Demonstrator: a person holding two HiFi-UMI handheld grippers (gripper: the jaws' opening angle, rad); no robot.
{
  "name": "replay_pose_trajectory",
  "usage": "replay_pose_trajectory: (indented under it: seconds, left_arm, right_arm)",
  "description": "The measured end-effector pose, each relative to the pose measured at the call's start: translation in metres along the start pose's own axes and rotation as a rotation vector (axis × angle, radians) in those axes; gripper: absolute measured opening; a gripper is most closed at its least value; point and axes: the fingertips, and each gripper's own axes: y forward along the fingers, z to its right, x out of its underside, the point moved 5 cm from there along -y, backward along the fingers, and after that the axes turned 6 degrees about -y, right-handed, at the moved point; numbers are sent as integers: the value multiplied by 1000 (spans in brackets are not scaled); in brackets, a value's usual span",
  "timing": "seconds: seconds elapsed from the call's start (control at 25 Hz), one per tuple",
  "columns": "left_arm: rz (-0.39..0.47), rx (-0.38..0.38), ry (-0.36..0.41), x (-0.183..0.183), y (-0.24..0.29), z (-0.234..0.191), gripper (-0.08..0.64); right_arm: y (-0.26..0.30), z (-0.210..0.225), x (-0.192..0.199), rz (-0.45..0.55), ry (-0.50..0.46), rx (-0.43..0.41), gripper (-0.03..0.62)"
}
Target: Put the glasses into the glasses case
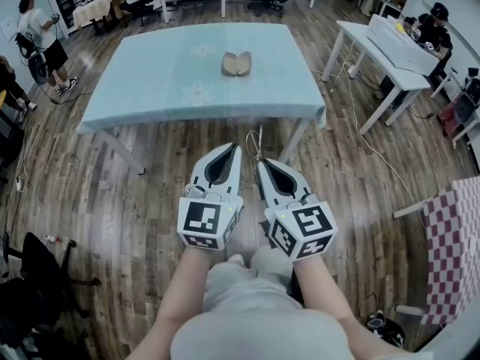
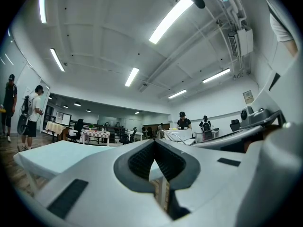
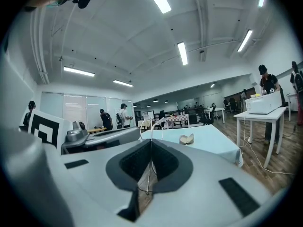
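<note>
The open beige glasses case point(image 1: 238, 64) lies on the far half of the light blue table point(image 1: 150, 73); it also shows in the right gripper view as the case point(image 3: 187, 139). Both grippers hang side by side over the wooden floor, short of the table's near edge. My right gripper point(image 1: 261, 162) point(image 3: 150, 143) is shut on thin wire-framed glasses point(image 1: 256, 142) point(image 3: 156, 124), which stick up past its tips. The left gripper point(image 1: 234, 147) point(image 2: 155, 143) is shut, with nothing visible between its pads. The glasses' lenses cannot be made out.
A white table point(image 1: 390, 58) with a box stands at the right, a person point(image 1: 433, 28) behind it. Another person point(image 1: 41, 36) stands at the far left. A cable point(image 1: 360, 126) trails on the floor. A chequered cloth point(image 1: 454, 231) and a black chair point(image 1: 37, 276) flank me.
</note>
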Motion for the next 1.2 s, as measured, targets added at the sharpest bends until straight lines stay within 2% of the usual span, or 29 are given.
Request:
replay_pose_trajectory:
  seconds: [0.44, 1.2]
  left_arm:
    - [-15, 5, 6, 5, 33, -19, 9]
    - [-36, -58, 7, 8, 127, -78, 9]
  right_arm:
    - [33, 21, 2, -14, 9, -4, 11]
    - [136, 85, -9, -23, 39, -54, 11]
